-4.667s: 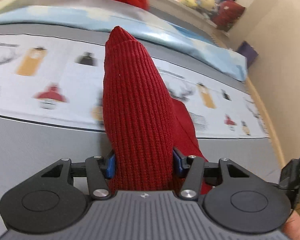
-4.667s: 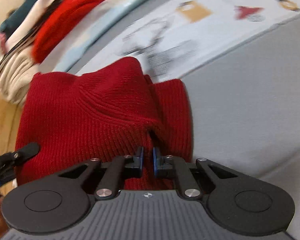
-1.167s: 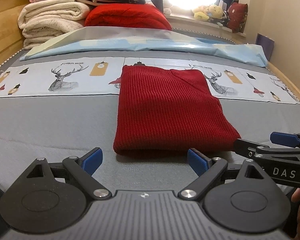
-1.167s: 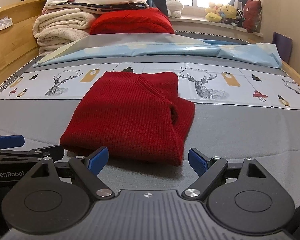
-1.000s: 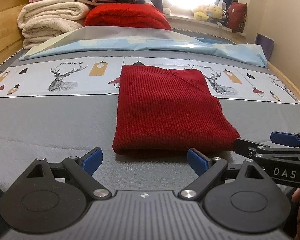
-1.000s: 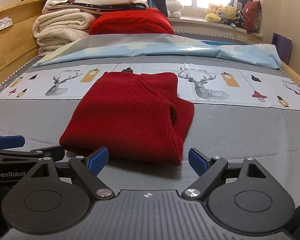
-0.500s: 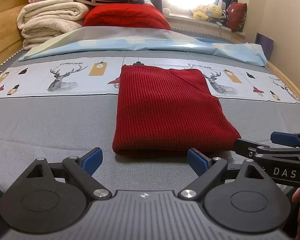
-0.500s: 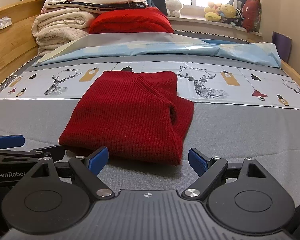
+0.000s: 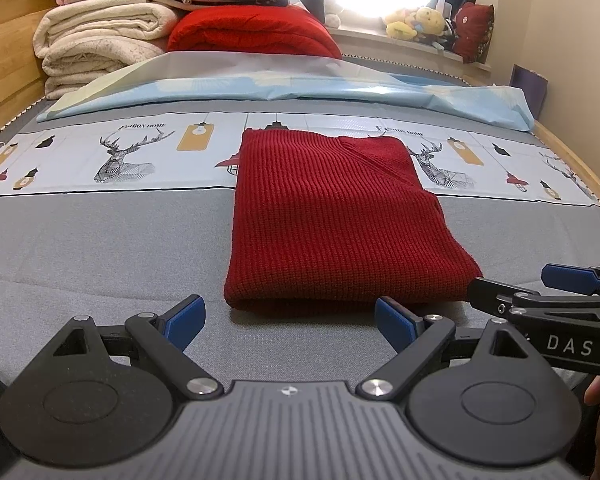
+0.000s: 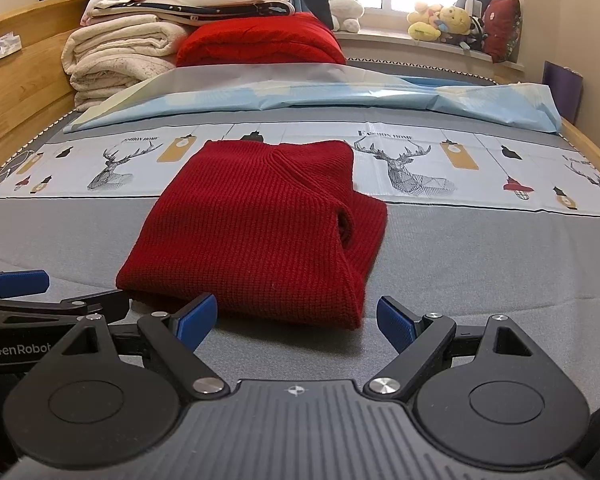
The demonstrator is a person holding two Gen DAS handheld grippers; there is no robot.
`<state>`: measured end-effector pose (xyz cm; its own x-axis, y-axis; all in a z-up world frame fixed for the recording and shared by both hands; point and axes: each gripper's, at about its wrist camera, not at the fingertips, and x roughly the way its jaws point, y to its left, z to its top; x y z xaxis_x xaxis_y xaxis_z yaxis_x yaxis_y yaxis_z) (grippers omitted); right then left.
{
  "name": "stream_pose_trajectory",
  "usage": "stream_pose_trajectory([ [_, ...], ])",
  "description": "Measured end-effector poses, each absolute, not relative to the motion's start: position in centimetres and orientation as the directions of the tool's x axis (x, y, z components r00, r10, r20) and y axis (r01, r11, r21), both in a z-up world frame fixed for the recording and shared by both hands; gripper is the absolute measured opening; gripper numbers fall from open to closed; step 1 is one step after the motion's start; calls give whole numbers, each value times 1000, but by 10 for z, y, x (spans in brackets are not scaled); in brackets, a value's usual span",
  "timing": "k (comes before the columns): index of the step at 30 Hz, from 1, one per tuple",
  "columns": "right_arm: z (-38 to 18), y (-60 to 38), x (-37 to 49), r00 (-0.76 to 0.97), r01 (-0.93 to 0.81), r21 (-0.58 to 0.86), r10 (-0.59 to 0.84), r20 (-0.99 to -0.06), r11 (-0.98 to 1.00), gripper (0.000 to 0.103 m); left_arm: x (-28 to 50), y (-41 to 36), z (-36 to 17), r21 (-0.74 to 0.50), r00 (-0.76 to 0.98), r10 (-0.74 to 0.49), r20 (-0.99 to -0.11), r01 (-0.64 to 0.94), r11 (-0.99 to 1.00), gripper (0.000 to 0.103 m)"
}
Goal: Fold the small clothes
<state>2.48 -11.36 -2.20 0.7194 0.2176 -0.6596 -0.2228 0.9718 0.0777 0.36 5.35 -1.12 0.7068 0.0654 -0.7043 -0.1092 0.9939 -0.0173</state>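
Garment: dark red ribbed knit sweater (image 9: 336, 220), folded into a rectangle, laid just ahead of both tools.
Left tool (image 9: 290, 318): spread wide, nothing held.
Right tool (image 10: 296, 318): spread wide, nothing held.

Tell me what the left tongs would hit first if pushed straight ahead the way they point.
Most likely the near folded edge of the dark red knitted sweater, lying flat on the grey bed cover just ahead of the open left tongs. Nothing shows between them, though depth is uncertain.

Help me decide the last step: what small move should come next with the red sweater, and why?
Probably just back both tongs away: the red sweater lies folded flat on the bed, and the left tongs and right tongs are open, holding nothing.
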Motion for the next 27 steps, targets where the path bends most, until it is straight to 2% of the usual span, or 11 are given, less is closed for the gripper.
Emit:
stream_pose_trajectory([
  [27,-25,-110,23,718,-220,70,211,-664,973,88,3,56,-15,-17,706,61,-705,-103,995,94],
])
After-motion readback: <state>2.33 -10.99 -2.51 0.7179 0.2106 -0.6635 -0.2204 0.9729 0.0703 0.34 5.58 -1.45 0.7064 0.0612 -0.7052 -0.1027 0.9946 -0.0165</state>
